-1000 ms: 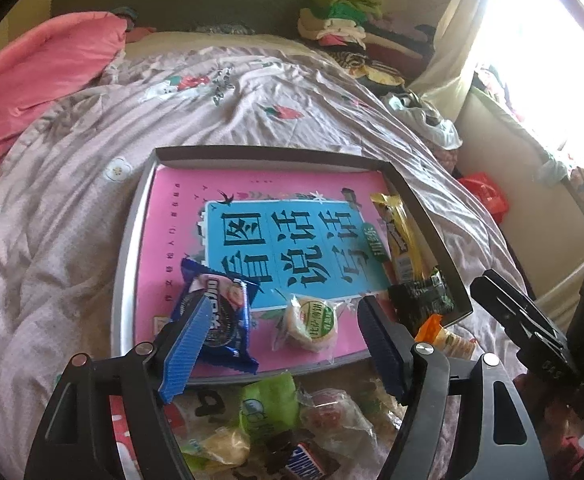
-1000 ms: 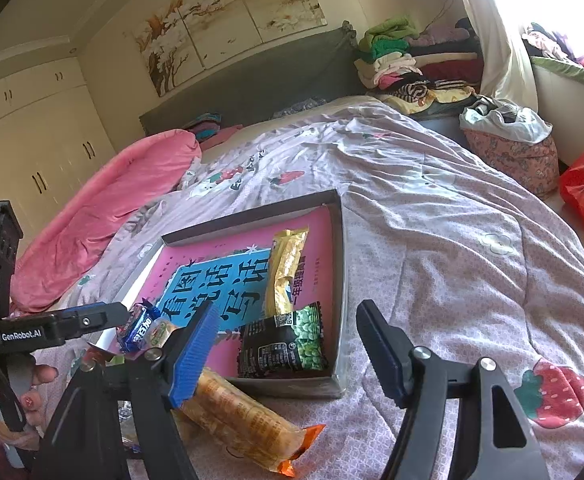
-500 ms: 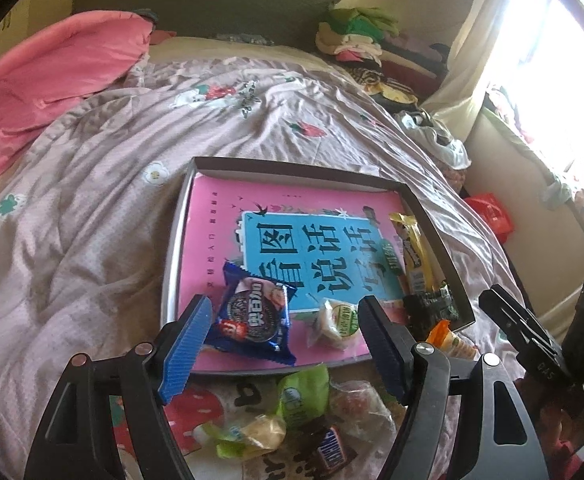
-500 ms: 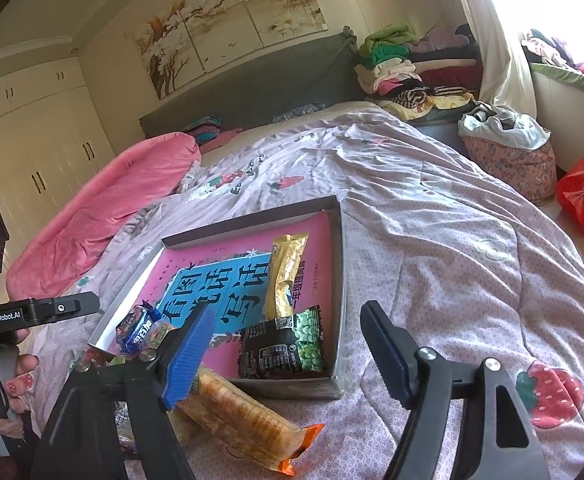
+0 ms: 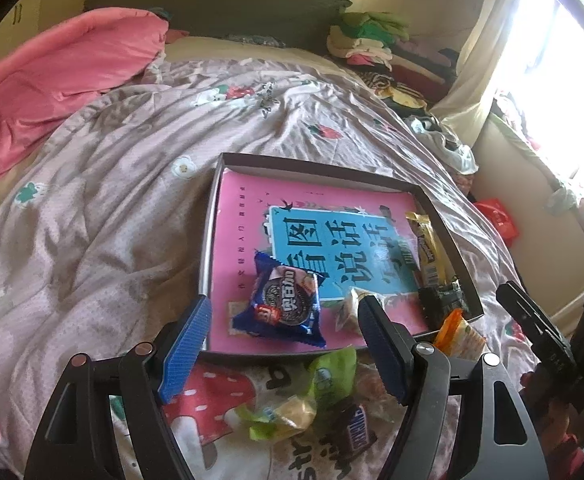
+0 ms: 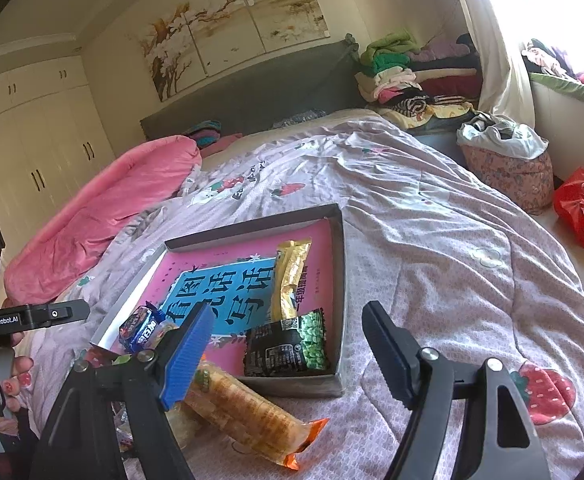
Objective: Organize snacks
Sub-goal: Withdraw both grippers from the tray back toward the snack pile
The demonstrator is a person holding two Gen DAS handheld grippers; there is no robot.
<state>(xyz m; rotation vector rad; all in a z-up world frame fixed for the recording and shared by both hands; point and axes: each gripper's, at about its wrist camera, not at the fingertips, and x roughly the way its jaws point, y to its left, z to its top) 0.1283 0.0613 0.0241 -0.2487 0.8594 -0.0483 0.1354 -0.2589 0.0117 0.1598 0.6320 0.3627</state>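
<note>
Closest to the lens, the left gripper [image 5: 284, 332] hangs with its jaws spread wide and nothing between them, above the loose sweets on the quilt [image 5: 92, 208]: a green-wrapped candy [image 5: 332, 368], a yellow one [image 5: 292, 410] and a Snickers bar [image 5: 358, 432]. These lie directly beneath and slightly ahead of its tips, just short of the tray's near wall. Likewise the right gripper [image 6: 288, 344] is agape and empty; the long cracker pack [image 6: 244, 408] lies just below its blue finger [image 6: 186, 356], its long axis running diagonally away to the lower right, orange end outermost. That arm looks the nearer for this pack.

Beyond, inside the tray [image 6: 338, 280], sit the Oreo packet [image 5: 284, 304], a small round sweet [image 5: 350, 308], the black-and-green pea bag [image 6: 288, 344] and the gold stick pack [image 6: 290, 280], all resting on a pink book [image 5: 252, 220].

Farthest off are a pink blanket [image 5: 52, 76] and stacked clothes [image 6: 396, 72].
</note>
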